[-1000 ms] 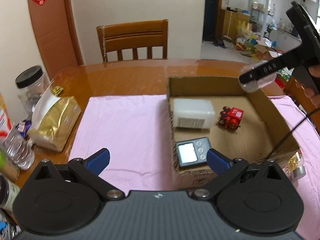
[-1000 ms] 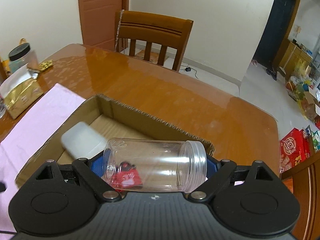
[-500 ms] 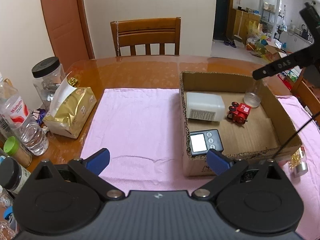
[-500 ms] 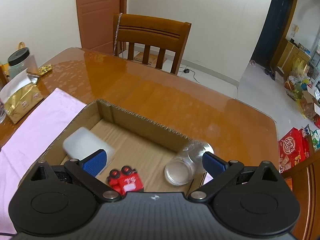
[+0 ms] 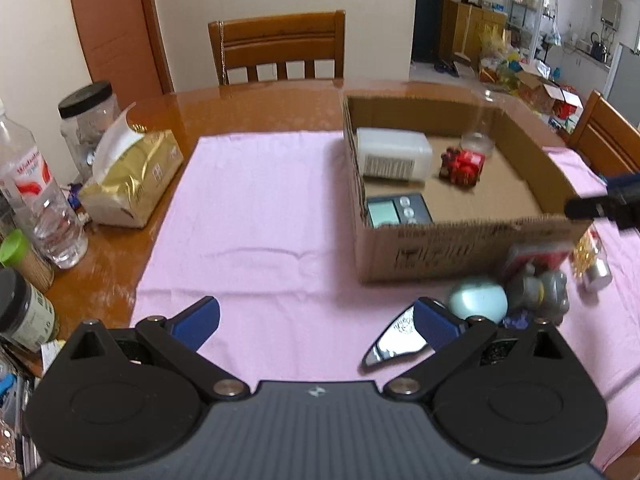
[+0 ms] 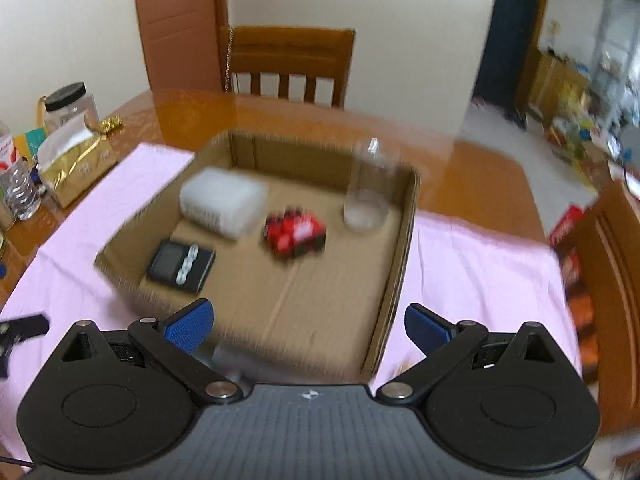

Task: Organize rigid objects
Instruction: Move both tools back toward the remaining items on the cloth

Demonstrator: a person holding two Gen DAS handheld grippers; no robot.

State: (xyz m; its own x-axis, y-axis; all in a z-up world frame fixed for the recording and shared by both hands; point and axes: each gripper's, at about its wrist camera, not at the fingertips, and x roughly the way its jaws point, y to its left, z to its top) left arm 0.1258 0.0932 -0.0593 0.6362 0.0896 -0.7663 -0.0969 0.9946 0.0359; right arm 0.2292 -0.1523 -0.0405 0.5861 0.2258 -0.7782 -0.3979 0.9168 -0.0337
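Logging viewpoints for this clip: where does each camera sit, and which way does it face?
Left wrist: behind the open left tongs, low over pink cloth, facing the cardboard box and chair.
Right wrist: behind the open right tongs, above the box's near edge, looking down into it.
Shared: box, red toy, clear jar.

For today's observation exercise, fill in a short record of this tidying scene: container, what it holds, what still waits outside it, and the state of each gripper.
container: cardboard box on pink cloth
inside: white tub, red toy, digital scale, clear jar in the far right corner
outside, near front wall: pale ball, grey figure, small gold-filled jar
left gripper: open, empty
right gripper: open, empty
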